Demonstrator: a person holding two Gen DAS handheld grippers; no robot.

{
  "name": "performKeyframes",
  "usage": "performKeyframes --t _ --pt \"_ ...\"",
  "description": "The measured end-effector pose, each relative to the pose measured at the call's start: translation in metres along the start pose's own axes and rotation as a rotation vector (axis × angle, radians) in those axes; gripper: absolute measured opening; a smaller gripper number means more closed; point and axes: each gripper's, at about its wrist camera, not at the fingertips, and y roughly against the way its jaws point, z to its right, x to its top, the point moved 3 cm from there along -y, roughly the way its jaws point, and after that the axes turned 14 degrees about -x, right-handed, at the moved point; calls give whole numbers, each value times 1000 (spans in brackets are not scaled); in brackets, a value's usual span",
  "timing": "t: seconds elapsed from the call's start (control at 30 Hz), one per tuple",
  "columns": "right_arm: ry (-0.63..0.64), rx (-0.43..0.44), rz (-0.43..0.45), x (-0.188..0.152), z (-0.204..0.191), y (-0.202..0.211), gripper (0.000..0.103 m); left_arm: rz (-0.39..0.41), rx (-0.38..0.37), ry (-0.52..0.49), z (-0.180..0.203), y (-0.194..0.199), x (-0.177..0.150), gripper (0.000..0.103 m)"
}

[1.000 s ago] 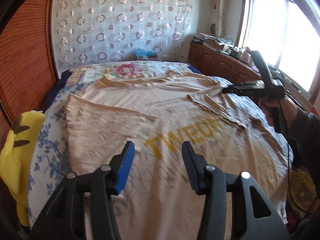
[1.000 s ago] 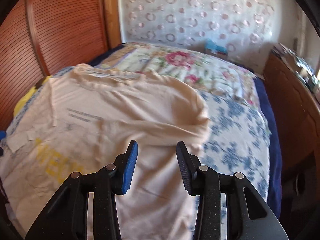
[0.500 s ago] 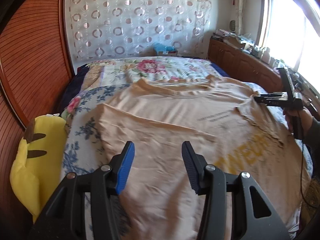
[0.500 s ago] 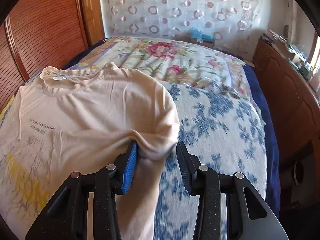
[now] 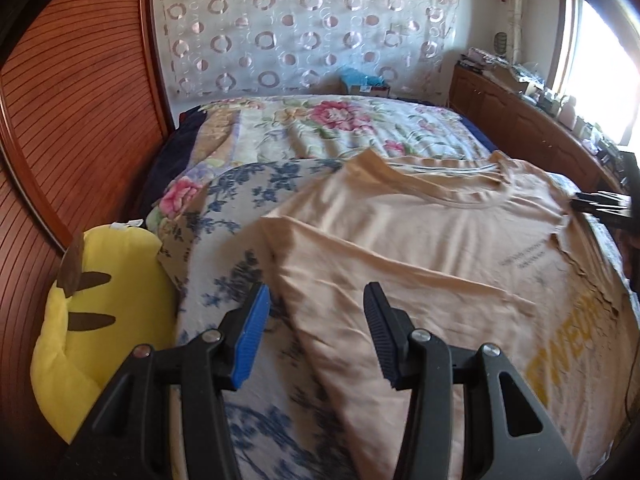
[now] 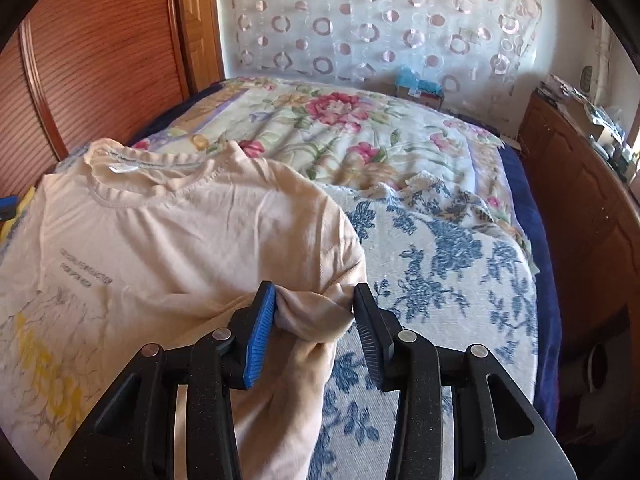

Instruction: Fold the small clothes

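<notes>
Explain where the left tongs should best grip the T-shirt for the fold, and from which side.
Probably the T-shirt's outer edge beside the left tongs, approached from the bare blue-flowered bedspread. That edge lies flat and free, with no other cloth over it, and it sits opposite the bunched sleeve between the open right tongs.

The left tool (image 5: 316,316) hovers with its jaws spread wide, gripping nothing. The right tool (image 6: 314,314) has its jaws parted too, bunched cloth sitting between them.
</notes>
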Motion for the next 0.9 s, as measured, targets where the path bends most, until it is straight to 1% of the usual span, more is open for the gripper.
performKeyframes --t 0.13,0.23,0.33,0.43,0.5,0.63,0.73,0.9 --pt "-10 2 8 -4 7 14 41 -17 13 5 -13 -11 5 48" --pt "-12 26 -15 -11 6 15 41 -27 11 11 -19 -17 6 48" --pt "21 17 -42 -20 -1 8 41 -41 -7 30 -26 -26 6 48" --pt "35 3 -59 -24 -4 -1 41 -45 -42 59 -32 -31 10 48" --pt "10 16 -58 -22 -1 -4 41 -47 -64 72 -36 -35 15 48" --pt "7 19 -54 -16 -1 -9 42 -57 -67 79 -41 -43 24 48" --pt "5 23 -57 -13 0 -12 42 -64 -73 85 -43 -48 29 45" --pt "1 23 -55 -7 2 -15 43 -76 -67 63 -43 -55 32 45"
